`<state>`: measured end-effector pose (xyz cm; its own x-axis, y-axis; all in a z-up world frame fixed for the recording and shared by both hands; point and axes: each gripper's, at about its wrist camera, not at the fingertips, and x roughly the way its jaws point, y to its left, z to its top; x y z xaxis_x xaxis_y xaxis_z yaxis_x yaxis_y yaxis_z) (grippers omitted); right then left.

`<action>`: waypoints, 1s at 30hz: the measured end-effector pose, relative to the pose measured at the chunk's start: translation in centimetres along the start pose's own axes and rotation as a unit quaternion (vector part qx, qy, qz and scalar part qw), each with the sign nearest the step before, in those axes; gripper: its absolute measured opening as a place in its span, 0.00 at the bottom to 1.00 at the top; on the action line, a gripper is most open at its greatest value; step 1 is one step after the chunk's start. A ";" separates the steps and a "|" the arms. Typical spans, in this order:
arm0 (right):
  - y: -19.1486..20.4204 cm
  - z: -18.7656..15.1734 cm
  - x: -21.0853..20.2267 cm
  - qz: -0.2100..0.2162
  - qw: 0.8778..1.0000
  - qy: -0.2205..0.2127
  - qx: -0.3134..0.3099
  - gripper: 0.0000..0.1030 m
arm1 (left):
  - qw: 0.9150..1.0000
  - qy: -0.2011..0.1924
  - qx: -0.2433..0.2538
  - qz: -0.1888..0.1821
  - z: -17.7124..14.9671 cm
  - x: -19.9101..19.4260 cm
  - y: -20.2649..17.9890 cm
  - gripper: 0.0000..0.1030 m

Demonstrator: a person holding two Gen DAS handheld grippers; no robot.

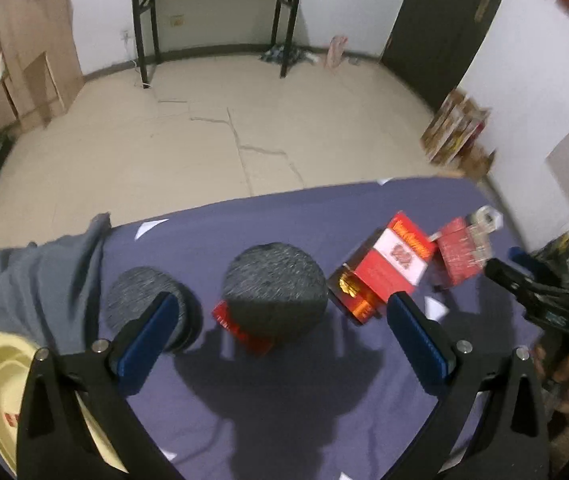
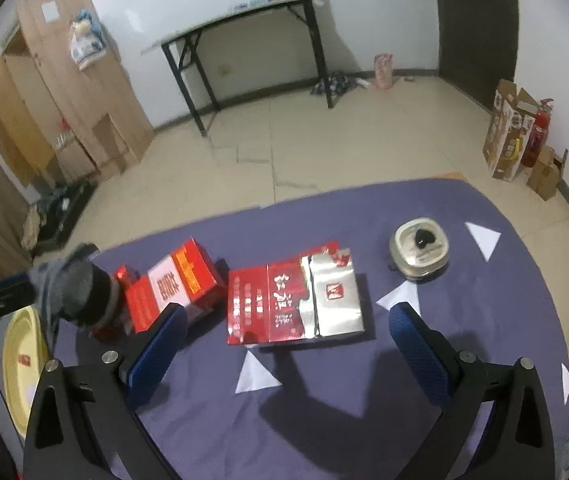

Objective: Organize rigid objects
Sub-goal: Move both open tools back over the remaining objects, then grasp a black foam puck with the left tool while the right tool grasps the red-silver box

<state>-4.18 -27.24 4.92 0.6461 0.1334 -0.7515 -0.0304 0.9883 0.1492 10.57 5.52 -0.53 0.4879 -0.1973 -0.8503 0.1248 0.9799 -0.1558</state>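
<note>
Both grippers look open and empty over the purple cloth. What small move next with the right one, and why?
Probably lower the right gripper onto the red and silver box. That box lies flat on the purple cloth just ahead of the open, empty jaws, clear of the round dish, so it looks the easiest grab.

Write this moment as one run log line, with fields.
left gripper: open, empty | right gripper: open, empty | red boxes: on purple cloth | yellow tray: left edge
</note>
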 end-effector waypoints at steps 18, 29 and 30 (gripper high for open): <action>3.8 4.6 7.3 -0.053 0.995 0.062 -0.057 1.00 | 0.997 0.043 0.047 0.039 0.1 7.1 -1.7 0.97; 2.9 5.7 5.6 -0.050 0.997 0.020 -0.062 0.87 | 1.000 0.004 0.020 -0.001 -0.5 1.1 -0.8 0.68; 3.0 5.7 5.0 -0.049 0.997 0.014 -0.063 0.87 | 1.000 -0.005 0.019 -0.001 -0.7 -0.5 -0.5 0.68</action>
<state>3.32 -24.07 5.33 0.6285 0.0359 -0.7770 -0.0649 0.9979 -0.0064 9.66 5.15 -0.44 0.4970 -0.1996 -0.8445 0.1583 0.9777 -0.1380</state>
